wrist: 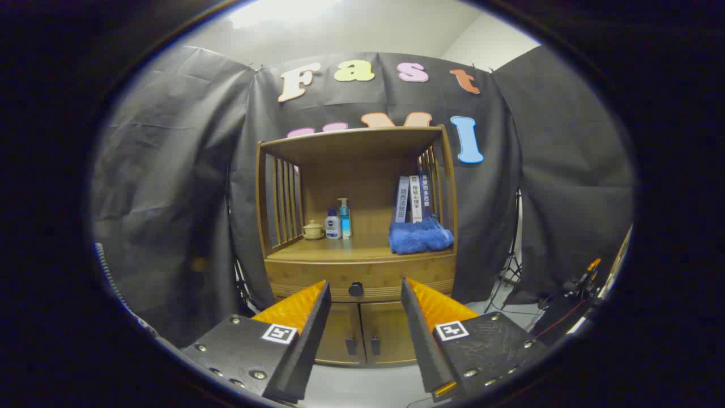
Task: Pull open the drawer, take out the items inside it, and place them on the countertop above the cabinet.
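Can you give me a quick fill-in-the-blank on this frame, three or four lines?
1. The drawer under the countertop is ____.
2. The gripper has its fingers spread ____, with nothing between them.
3. The round knob sits on the front of the ____.
4. The folded towel beside the books is ____ in colour.

Missing words: closed; open; drawer; blue

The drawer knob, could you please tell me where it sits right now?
In the gripper view, the drawer knob sits centred on the closed drawer, below the countertop, beyond the open gripper.
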`<state>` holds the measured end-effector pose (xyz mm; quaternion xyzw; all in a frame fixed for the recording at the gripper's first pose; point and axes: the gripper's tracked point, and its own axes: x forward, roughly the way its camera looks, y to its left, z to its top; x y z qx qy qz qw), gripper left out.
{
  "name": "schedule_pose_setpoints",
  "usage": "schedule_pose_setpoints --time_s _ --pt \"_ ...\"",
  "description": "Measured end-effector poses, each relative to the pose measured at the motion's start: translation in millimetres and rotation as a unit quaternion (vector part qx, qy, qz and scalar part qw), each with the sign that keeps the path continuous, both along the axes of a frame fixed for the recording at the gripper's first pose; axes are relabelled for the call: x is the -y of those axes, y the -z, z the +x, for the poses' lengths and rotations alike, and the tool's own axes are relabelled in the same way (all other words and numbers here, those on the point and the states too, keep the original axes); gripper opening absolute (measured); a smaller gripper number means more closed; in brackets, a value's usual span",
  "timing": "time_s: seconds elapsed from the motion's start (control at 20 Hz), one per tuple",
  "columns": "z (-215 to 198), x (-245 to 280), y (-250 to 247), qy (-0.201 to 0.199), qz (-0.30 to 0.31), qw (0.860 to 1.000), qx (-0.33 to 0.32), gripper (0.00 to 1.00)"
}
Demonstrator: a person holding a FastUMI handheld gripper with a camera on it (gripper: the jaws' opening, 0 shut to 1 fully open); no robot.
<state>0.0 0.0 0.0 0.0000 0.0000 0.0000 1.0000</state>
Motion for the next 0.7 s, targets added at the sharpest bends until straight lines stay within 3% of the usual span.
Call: schedule_pose_setpoints --time_s 0.45,0.7 --pt "6.9 -6.5 5.7 -0.008 -0.004 1.000 -0.008 0.74" --pt "31.5 -9.4 14.5 -0.010 0.005 1.000 -0.015 0.74"
